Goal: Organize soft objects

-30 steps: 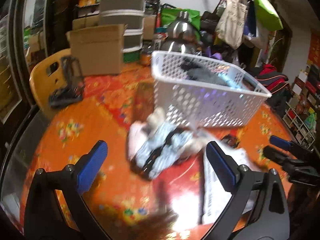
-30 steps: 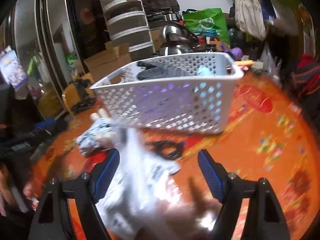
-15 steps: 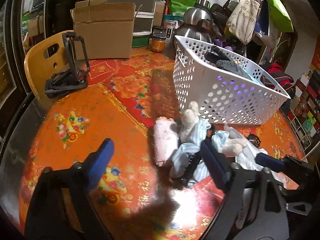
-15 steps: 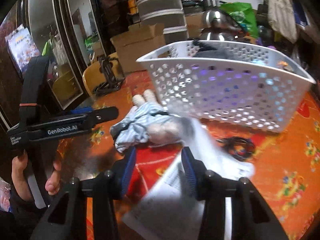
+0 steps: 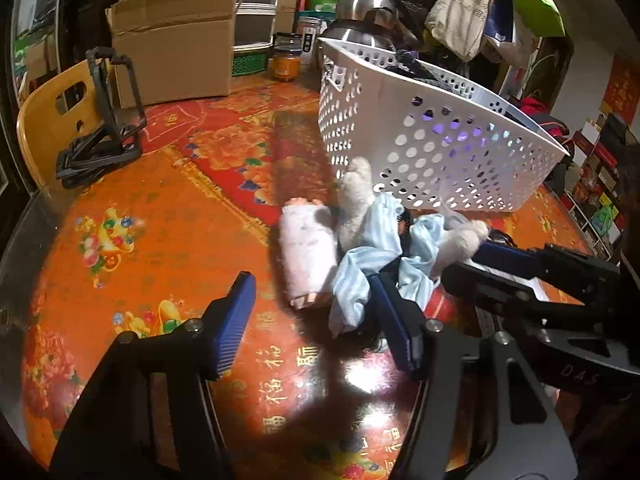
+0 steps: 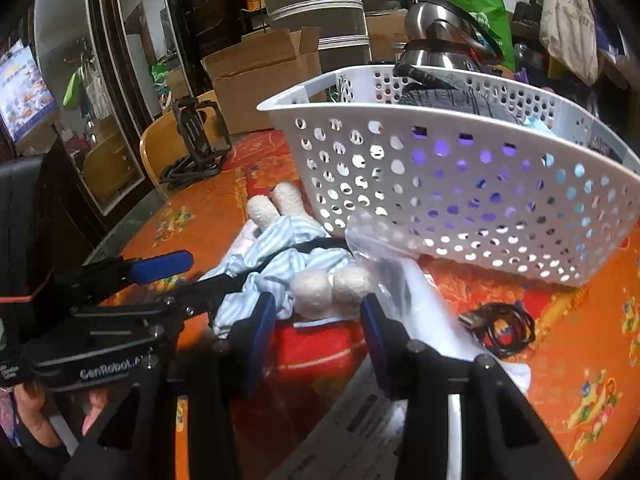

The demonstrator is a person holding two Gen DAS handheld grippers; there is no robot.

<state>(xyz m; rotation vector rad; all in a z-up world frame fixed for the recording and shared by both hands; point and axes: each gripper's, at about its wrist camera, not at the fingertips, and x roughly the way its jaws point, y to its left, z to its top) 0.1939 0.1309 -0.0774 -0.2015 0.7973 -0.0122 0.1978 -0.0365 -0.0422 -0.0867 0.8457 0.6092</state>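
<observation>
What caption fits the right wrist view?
Open right gripper nears plush toy's feet beside white basket.

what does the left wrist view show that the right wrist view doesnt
Only the left wrist view shows the pink rolled towel and the orange-filled glass jar. Only the right wrist view shows the coiled black cable and the clear plastic bag. Both show the white perforated plastic basket, the blue-striped plush rabbit and the brown cardboard box.

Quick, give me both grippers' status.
Left gripper: open, holding nothing.
Right gripper: open around the plush toy's feet, not clamped.
</observation>
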